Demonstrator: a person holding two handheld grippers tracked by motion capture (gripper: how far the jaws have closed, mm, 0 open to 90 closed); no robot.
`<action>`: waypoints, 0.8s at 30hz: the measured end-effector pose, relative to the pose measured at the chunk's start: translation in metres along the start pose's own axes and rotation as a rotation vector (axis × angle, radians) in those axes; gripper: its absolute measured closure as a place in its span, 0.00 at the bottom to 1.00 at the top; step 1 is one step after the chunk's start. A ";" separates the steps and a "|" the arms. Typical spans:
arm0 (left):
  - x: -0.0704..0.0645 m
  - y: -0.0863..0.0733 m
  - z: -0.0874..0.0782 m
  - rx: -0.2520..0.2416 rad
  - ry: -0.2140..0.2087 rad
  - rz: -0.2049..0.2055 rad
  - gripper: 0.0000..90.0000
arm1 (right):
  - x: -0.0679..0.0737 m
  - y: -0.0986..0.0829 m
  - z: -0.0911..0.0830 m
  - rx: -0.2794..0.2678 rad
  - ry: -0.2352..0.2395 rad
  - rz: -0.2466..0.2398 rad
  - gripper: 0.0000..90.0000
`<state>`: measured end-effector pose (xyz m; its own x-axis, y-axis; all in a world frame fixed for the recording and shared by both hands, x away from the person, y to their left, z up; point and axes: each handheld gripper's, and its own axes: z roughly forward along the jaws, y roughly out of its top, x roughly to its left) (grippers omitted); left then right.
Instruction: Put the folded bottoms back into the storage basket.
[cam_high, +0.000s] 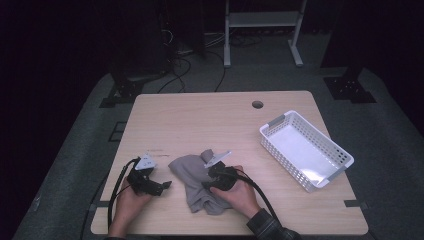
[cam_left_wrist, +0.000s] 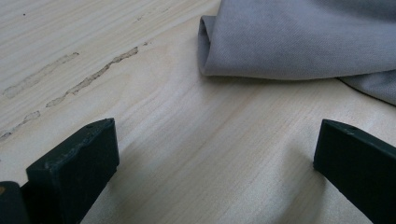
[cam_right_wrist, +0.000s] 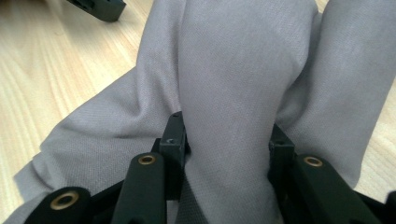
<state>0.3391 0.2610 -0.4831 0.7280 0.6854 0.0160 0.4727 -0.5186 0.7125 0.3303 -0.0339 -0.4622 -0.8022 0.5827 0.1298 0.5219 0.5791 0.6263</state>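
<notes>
The left claw (cam_left_wrist: 215, 172) gapes wide over bare table (cam_left_wrist: 140, 84), grey cloth (cam_left_wrist: 303, 37) just beyond.

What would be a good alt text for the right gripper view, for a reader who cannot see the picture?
The right gripper pinches a raised fold of a grey cloth between its two black jaws. The rest of the cloth lies rumpled on a light wooden table, and a part of the left gripper shows at the top edge.
</notes>
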 end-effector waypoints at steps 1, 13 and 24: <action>0.000 0.000 0.000 0.000 0.000 0.000 0.00 | -0.001 -0.001 -0.001 -0.003 0.009 0.002 0.67; 0.000 -0.001 0.000 -0.003 0.001 0.000 0.00 | -0.005 0.001 -0.018 -0.044 0.053 0.020 0.70; 0.000 -0.001 0.000 -0.003 0.001 0.000 0.00 | -0.011 0.009 -0.038 -0.078 0.047 0.011 0.70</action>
<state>0.3384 0.2612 -0.4833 0.7276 0.6858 0.0162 0.4713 -0.5168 0.7147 0.3330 -0.0568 -0.4283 -0.8102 0.5602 0.1723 0.5084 0.5255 0.6822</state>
